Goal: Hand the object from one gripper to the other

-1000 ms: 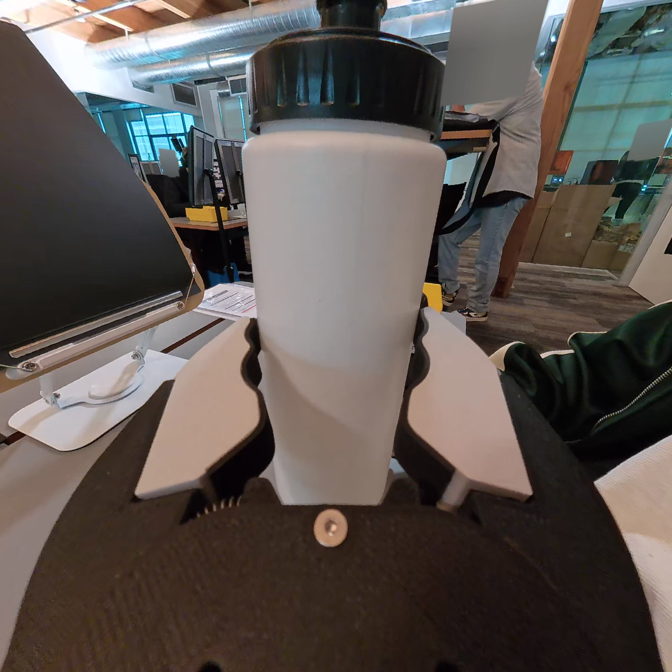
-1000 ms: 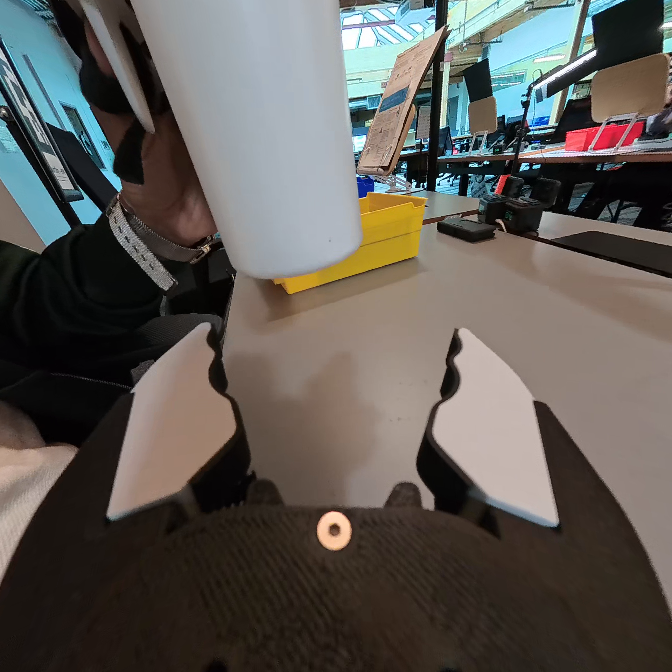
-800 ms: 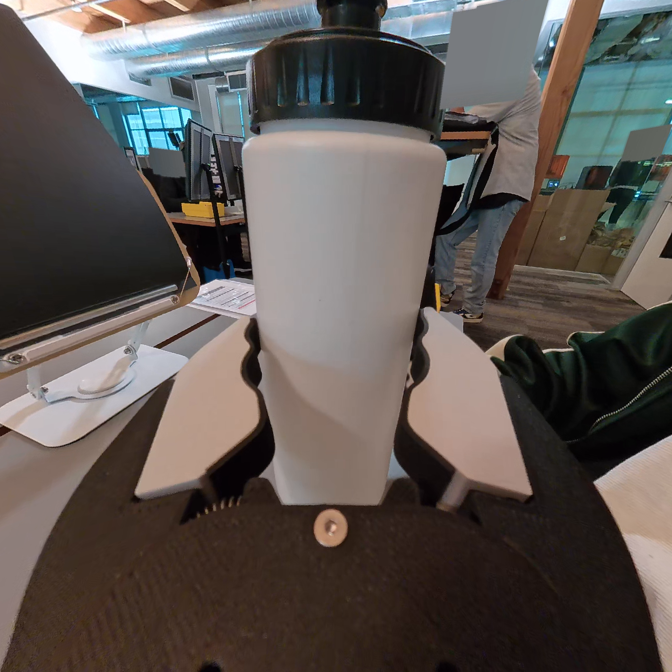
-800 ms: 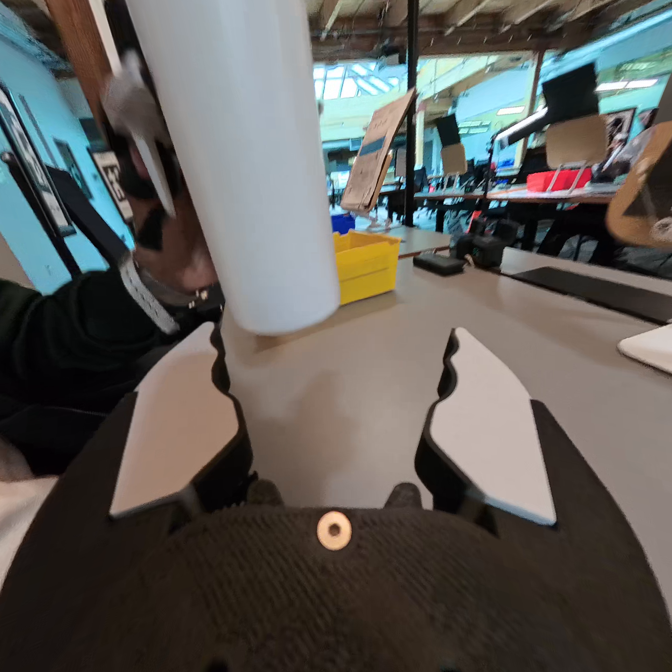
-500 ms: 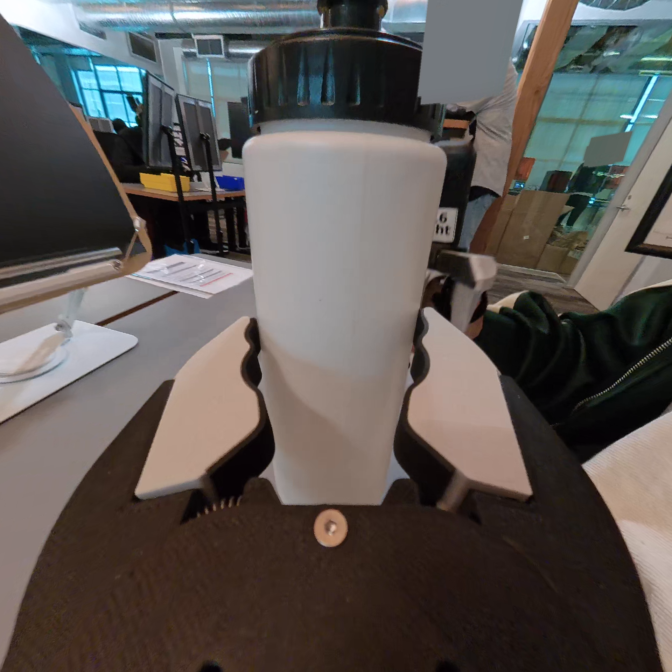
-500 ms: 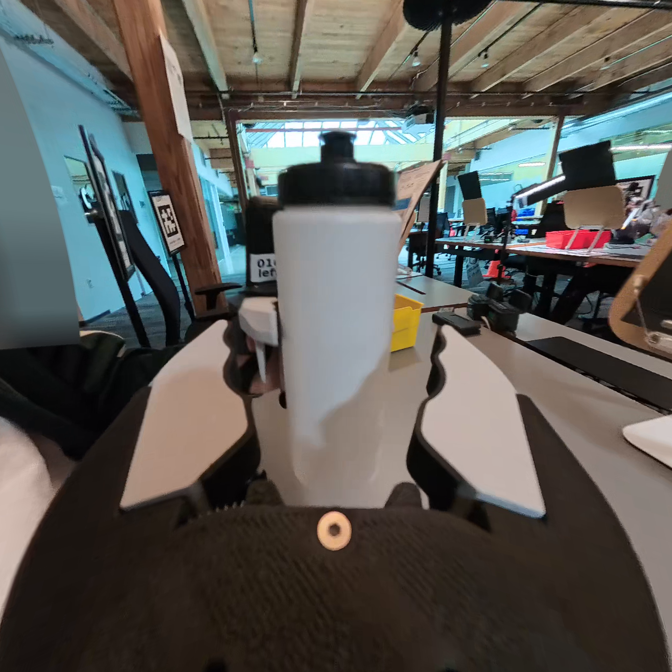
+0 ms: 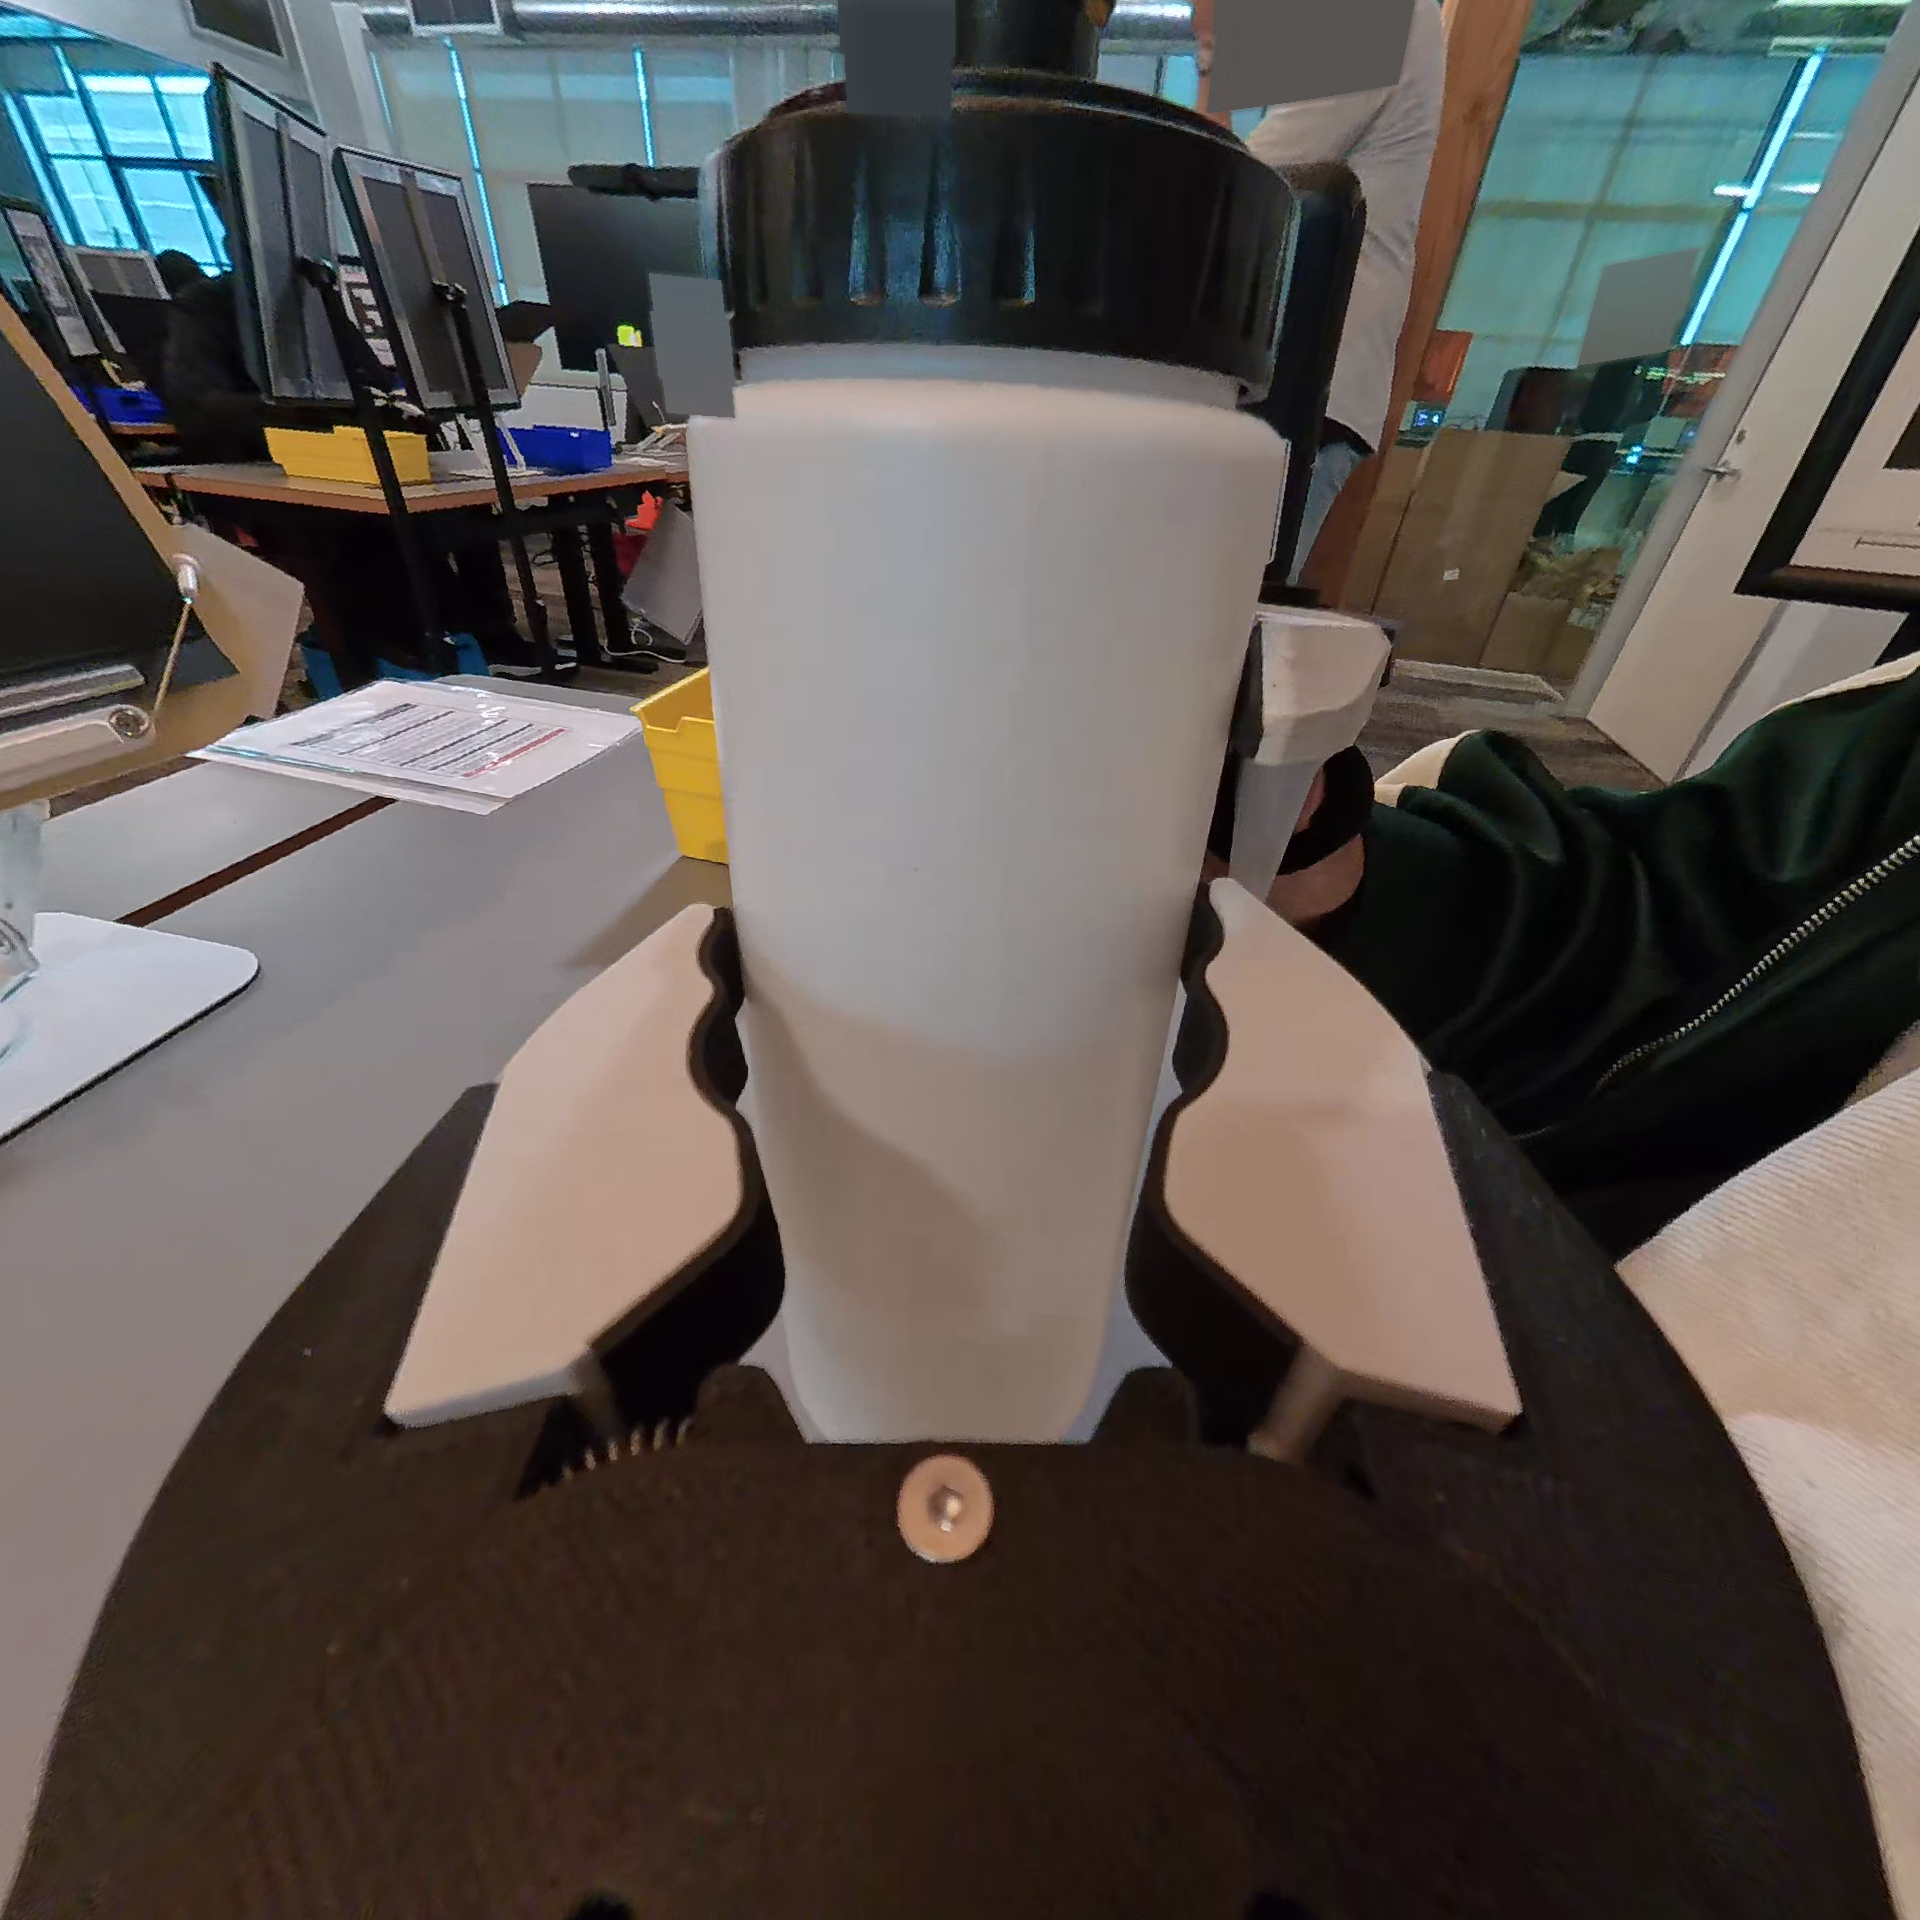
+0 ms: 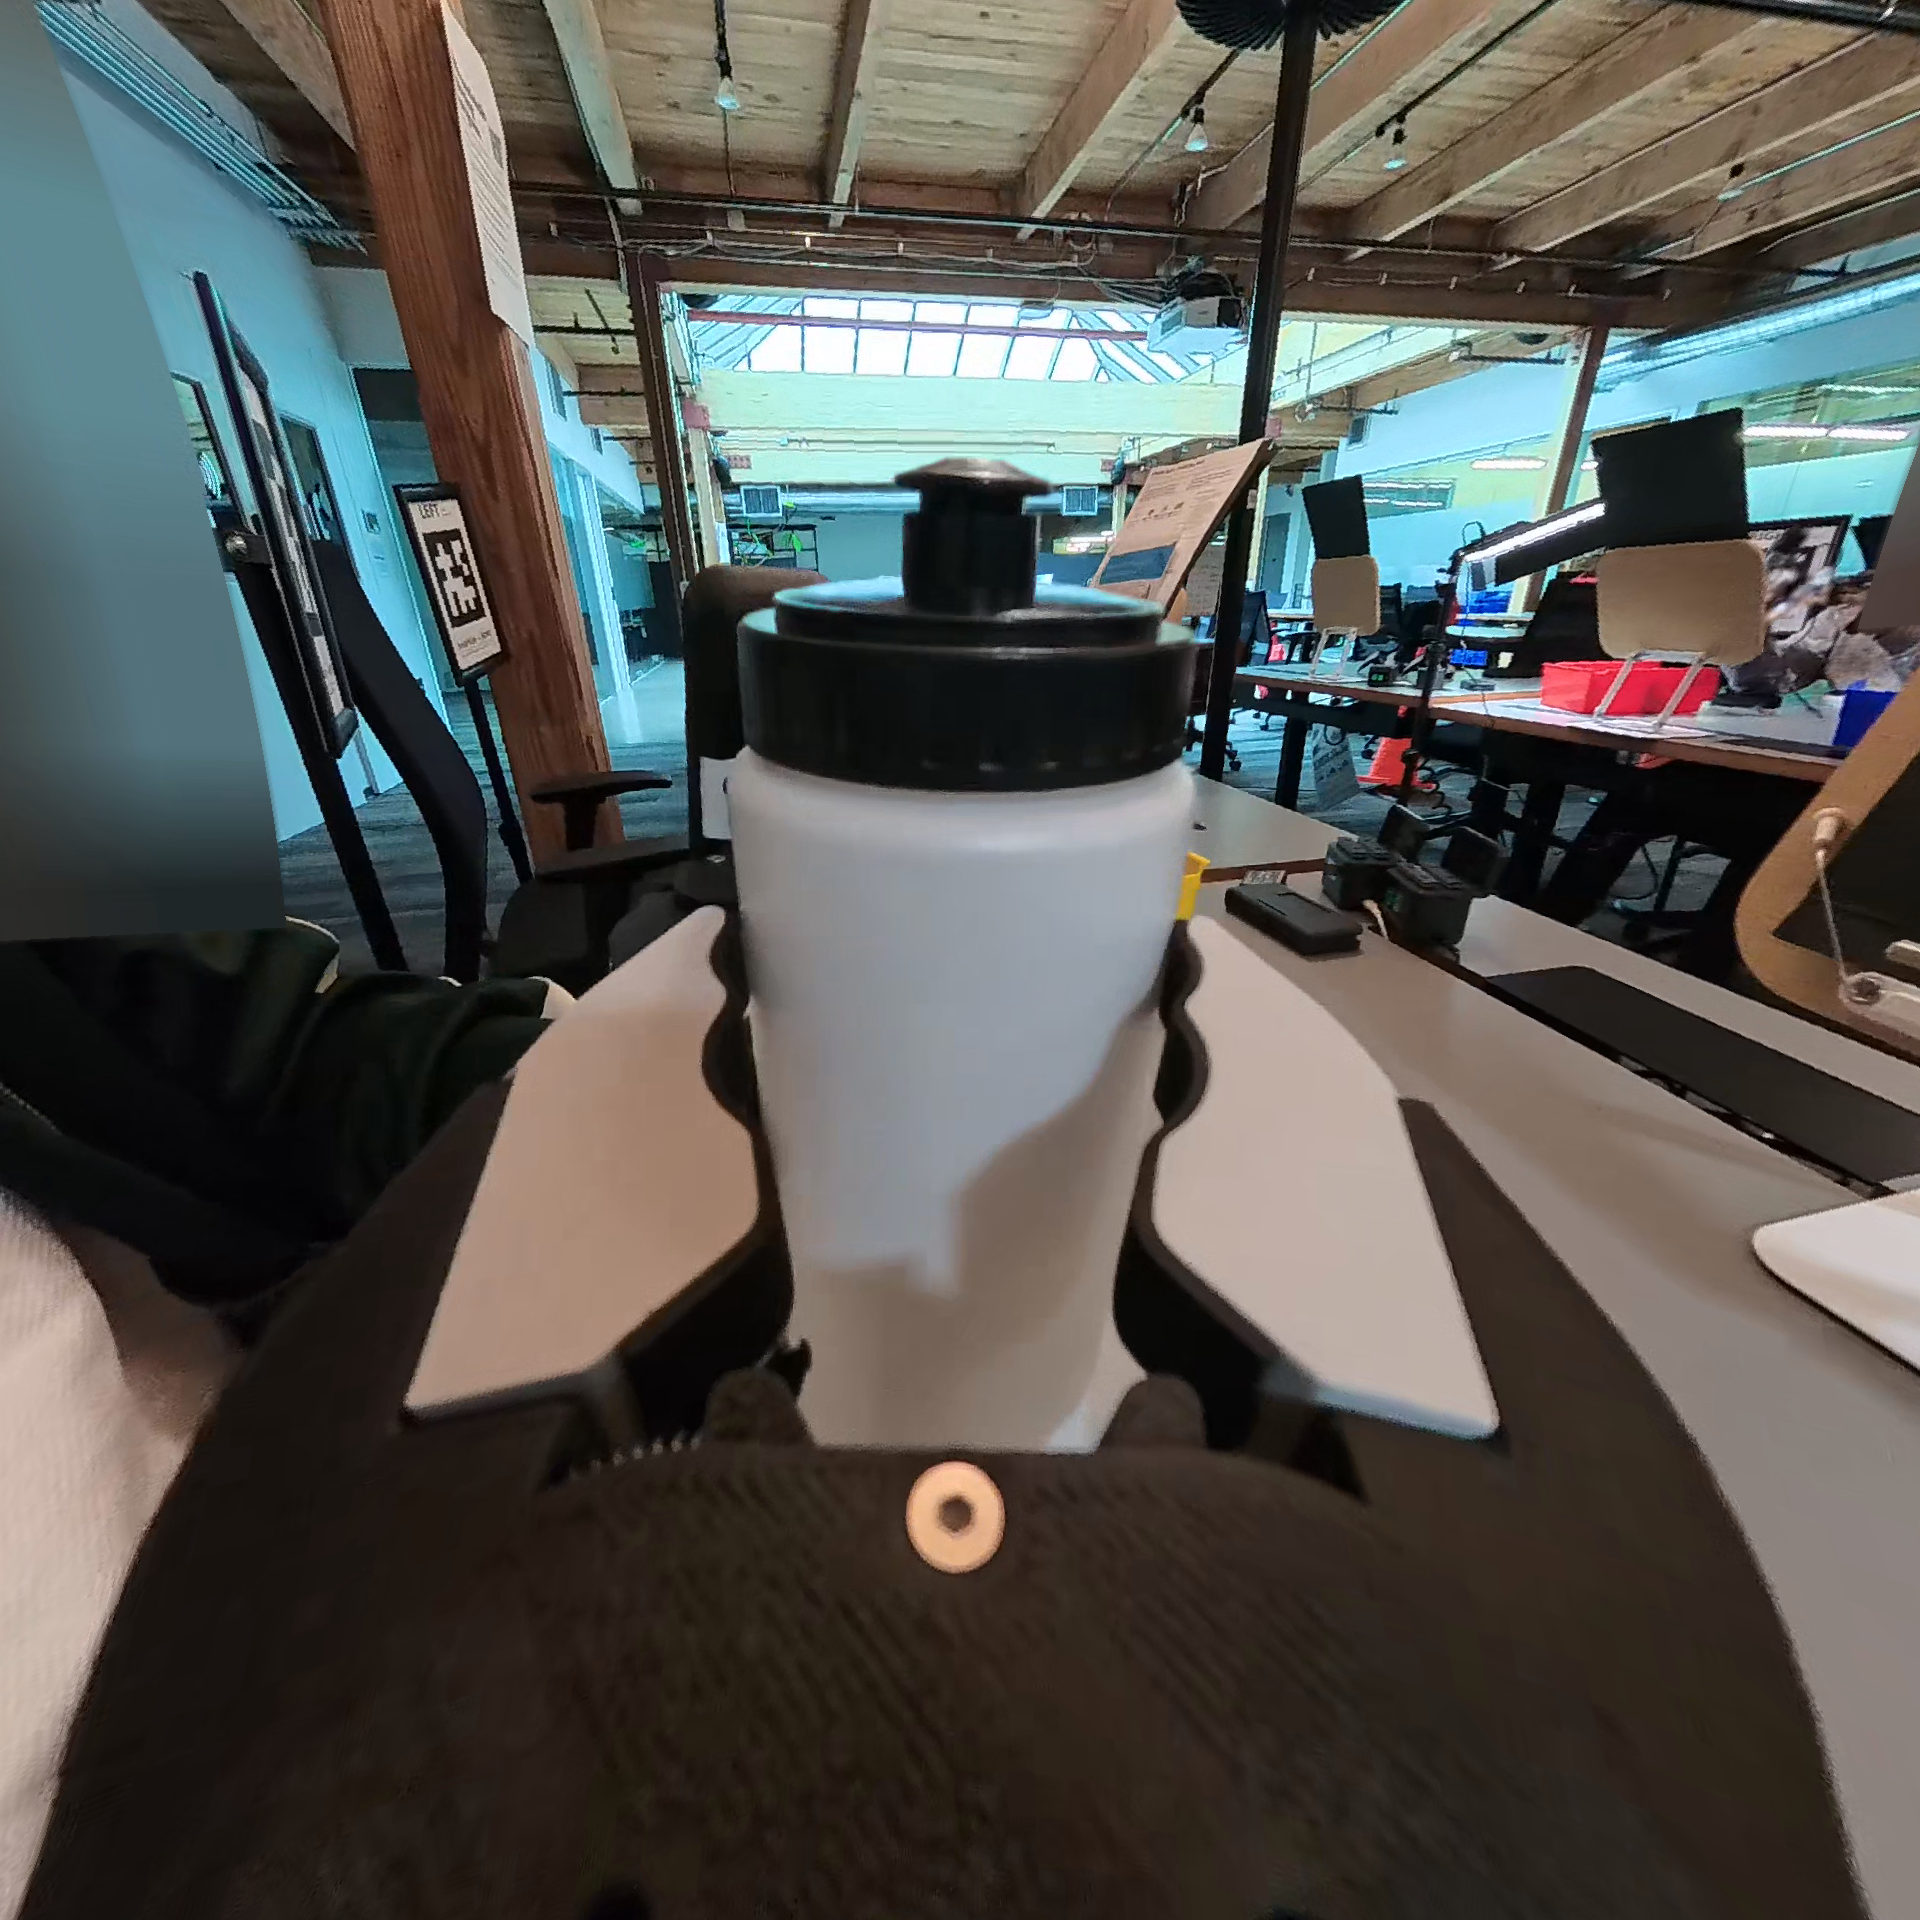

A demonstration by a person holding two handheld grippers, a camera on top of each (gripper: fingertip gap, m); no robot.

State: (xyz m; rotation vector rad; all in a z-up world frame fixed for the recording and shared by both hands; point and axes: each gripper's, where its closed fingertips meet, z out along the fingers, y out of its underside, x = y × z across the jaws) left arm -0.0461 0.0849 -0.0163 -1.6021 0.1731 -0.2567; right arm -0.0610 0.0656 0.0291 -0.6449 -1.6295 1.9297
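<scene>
A white bottle (image 7: 966,675) with a black screw cap (image 7: 997,249) stands upright between the fingers of my left gripper (image 7: 961,925), which is shut on its lower body. The same bottle (image 8: 956,914) fills the middle of the right wrist view, where my right gripper (image 8: 956,945) is shut on it, with both fingers touching its sides. One white finger (image 7: 1299,675) of the right gripper shows behind the bottle in the left wrist view. The left gripper is almost wholly hidden behind the bottle in the right wrist view.
Below is a grey table (image 7: 312,987) with a yellow bin (image 7: 681,758), a paper sheet (image 7: 416,738) and a white stand base (image 7: 104,987). Black devices (image 8: 1403,883) and a black mat (image 8: 1714,1049) lie to the right. A green sleeve (image 7: 1610,935) is close by. Left tips to right tips: about 4 centimeters.
The right gripper rose from below the bottle, took the bottle between its fingers and closed on it. The left gripper kept its grip and turned a little left.
</scene>
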